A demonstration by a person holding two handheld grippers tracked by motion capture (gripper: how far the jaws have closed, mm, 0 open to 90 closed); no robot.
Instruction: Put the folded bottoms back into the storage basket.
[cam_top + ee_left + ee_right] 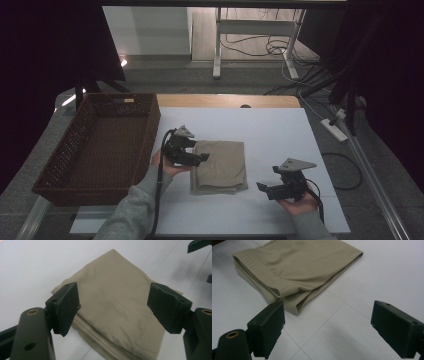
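Camera layout: one fixed overhead view and two gripper-mounted views.

The high view looks forward and down from the person's side, taking in the whole table (280, 130). The left gripper view looks closely along its own jaws, down onto the cloth (117, 302) from just above it. The right gripper view sits low over the table (372, 280), facing the cloth (297, 267) from nearby. All three views share the cloth (220, 165) and the surrounding white tabletop.
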